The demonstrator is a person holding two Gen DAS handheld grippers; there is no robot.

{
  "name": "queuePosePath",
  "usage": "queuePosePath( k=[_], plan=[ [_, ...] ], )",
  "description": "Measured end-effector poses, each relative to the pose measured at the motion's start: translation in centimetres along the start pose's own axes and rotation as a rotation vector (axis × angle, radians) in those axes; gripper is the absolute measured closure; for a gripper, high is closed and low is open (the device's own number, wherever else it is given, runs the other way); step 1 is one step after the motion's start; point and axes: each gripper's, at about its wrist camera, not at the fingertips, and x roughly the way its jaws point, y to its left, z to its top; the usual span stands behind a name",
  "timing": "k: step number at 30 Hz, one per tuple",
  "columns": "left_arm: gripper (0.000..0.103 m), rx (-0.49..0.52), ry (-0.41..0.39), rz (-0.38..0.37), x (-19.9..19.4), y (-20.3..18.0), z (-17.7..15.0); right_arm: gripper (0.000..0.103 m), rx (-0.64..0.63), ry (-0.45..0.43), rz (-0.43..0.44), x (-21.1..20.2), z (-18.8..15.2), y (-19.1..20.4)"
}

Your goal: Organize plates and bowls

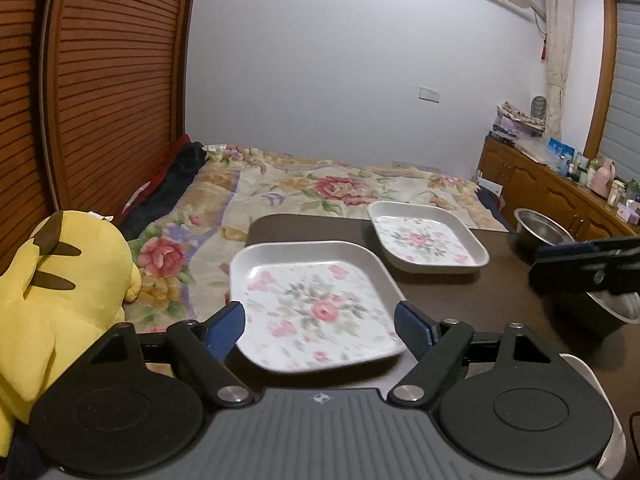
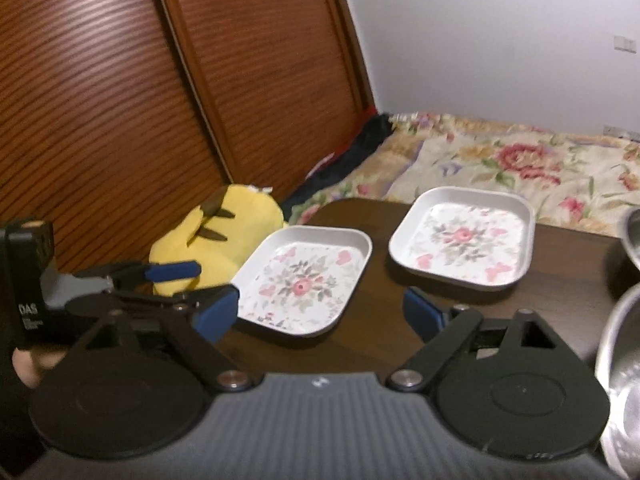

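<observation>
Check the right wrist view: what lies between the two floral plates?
Nothing: only a bare strip of dark table separates the near floral plate from the far floral plate; they sit apart, not touching.

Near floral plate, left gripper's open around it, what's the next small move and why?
Probably close the left gripper on the near floral plate: its open fingers already flank the plate's edges. Then it could go onto the matching far plate.

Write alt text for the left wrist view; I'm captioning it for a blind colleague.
The open left gripper straddles the near floral plate on a dark table, not gripping it. A second floral plate sits beyond, steel bowls and the right gripper at right, a yellow plush and bed behind.
</observation>
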Motion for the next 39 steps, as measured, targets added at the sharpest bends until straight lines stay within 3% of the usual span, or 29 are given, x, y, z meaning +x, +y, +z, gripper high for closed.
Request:
queuePosePath(
  k=[8, 13, 24, 30, 39],
  plan=[
    [0.052, -0.016, 0.061, -0.012, 3.8, 4.5, 1.2, 0.042, 0.008, 0.099, -0.021, 5.7, 1.5, -0.4],
    [0.065, -0.051, 0.091, -0.036, 5.6, 5.9, 1.0, 0.052, 0.019, 0.153, -0.040, 8.1, 1.4, -1.1],
    [0.072, -0.072, 0.113, -0.037, 6.5, 6.2, 0.4, 0.069, 0.034, 0.197, -0.037, 9.9, 0.8, -1.6],
    [0.090, -0.094, 0.113, -0.019, 6.3, 6.5, 0.2, 0.088, 0.019, 0.213, -0.025, 10.3, 0.4, -1.6],
    [0.091, -0.088, 0.130, -0.015, 6.2, 6.2, -0.2, 0.090, 0.018, 0.211, -0.023, 10.4, 0.5, -1.8]
  ],
)
